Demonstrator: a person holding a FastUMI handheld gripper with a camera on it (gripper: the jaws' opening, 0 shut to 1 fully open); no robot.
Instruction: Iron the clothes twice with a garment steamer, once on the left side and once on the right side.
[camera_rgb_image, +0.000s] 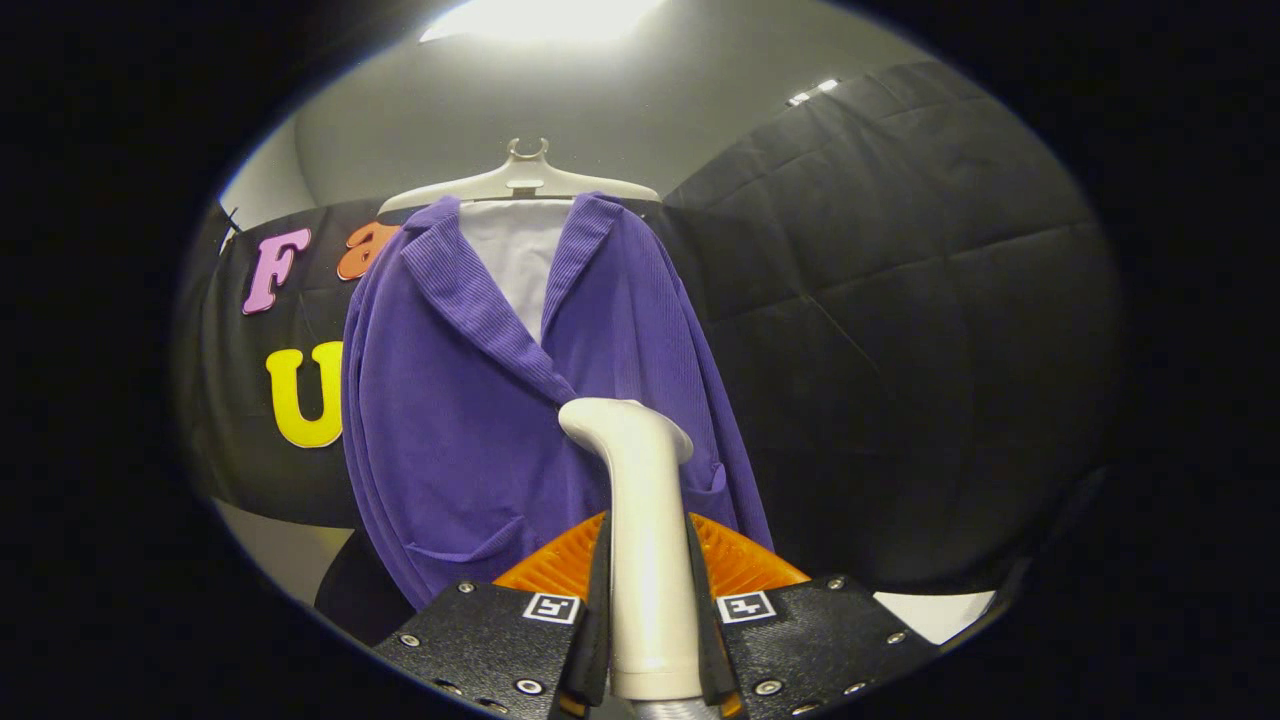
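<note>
A purple ribbed jacket hangs on a pale hanger over a white inner shirt, in front of the black booth wall. My gripper is shut on the handle of a cream garment steamer, which stands upright between the fingers. The steamer's head bends toward the jacket's front, near where the lapels meet. Whether the head touches the cloth I cannot tell. Two patch pockets show low on the jacket.
An orange ridged part sits just behind the steamer handle, above the fingers. Black quilted booth wall runs behind and to the right of the jacket. A pale floor patch shows low beyond the right finger.
</note>
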